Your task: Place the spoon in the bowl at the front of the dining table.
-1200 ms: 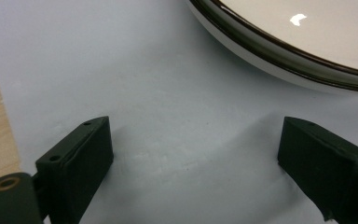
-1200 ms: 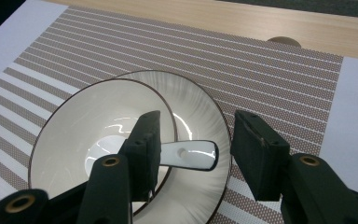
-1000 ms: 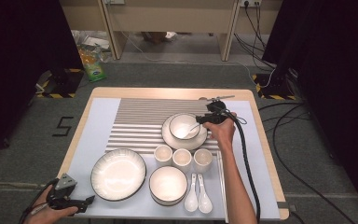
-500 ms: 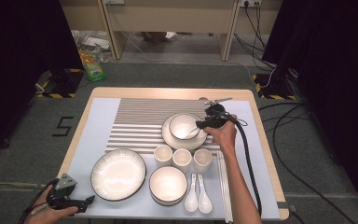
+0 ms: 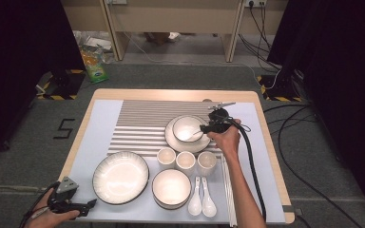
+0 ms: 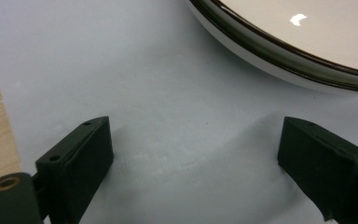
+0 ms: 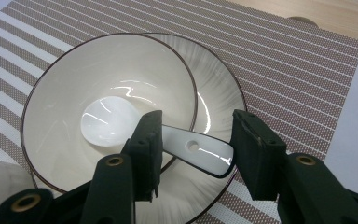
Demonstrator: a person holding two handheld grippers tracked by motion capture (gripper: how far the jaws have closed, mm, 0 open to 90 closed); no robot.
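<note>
Little has moved since the earlier frames: the right gripper hovers at the same bowl, though its fingers have just been closing a little, and the left gripper has stayed at the near left corner of the desk. In the right gripper view, a white ceramic spoon lies in the bowl, its scoop on the bowl's floor beyond the fingers and its handle crossing the rim and passing between them. One finger stands against the handle's side; the other is clear of its tip, so the spoon is released rather than clamped. The bowl sits on a plate, which rests on a striped mat ahead of the fingers. In the left gripper view, the fingers are spread wide with nothing between them, resting low over the pale blue sheet; a dark-rimmed large plate lies just beyond them. From above, three cups, a second bowl and two more spoons sit between the two grippers.
</note>
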